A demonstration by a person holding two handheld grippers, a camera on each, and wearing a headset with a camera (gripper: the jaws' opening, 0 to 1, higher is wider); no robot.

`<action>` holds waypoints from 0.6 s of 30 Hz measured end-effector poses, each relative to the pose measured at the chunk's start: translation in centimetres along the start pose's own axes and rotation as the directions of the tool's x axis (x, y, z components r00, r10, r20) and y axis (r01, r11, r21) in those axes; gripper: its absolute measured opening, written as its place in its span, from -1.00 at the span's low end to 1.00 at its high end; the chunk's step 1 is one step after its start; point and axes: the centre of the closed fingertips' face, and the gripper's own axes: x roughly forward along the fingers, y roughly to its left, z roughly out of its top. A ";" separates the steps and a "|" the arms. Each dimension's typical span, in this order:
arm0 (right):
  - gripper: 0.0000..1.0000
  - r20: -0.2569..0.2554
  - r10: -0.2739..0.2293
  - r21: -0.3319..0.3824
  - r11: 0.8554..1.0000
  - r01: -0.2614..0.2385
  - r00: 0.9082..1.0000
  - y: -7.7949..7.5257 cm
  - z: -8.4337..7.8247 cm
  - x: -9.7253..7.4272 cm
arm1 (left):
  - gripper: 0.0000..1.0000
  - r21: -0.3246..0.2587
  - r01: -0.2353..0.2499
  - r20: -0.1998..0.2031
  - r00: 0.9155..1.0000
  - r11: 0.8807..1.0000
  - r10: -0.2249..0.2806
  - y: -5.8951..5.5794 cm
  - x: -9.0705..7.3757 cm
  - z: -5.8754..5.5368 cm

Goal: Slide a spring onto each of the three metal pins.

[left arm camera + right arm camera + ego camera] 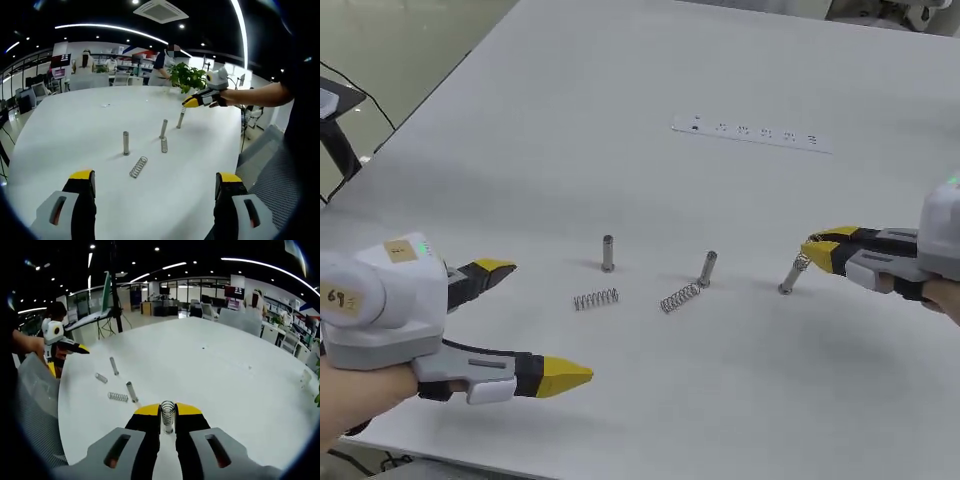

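Observation:
Three metal pins stand on the white table: the left pin [608, 252], the middle pin [708, 268] and the right pin [787, 283], which leans. My right gripper [816, 246] is shut on a spring [801, 264] at the top of that leaning pin. In the right gripper view the spring [168, 410] stands upright between the yellow fingertips [148, 410]. Two loose springs [596, 299] [680, 297] lie in front of the other pins. My left gripper [535, 320] hovers open at the near left, nothing between its fingers, well short of the pins [126, 142].
A white power strip [750, 133] lies further back on the table [520, 150]. The table's left edge runs diagonally past a dark stand [335, 120]. Other desks, chairs and people are in the room behind [165, 60].

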 end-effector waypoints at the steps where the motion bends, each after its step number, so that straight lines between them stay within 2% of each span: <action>1: -0.84 0.000 0.000 0.004 1.000 0.000 1.000 0.0 -0.1 0.0 | 0.94 -0.001 -0.001 0.000 1.000 1.000 0.001 0.0 0.0 0.0; 18: -0.84 -0.088 0.008 0.024 1.000 -0.006 0.996 0.2 -3.7 1.7 | 0.94 -0.004 -0.004 -0.004 1.000 1.000 0.004 0.0 -0.1 -0.2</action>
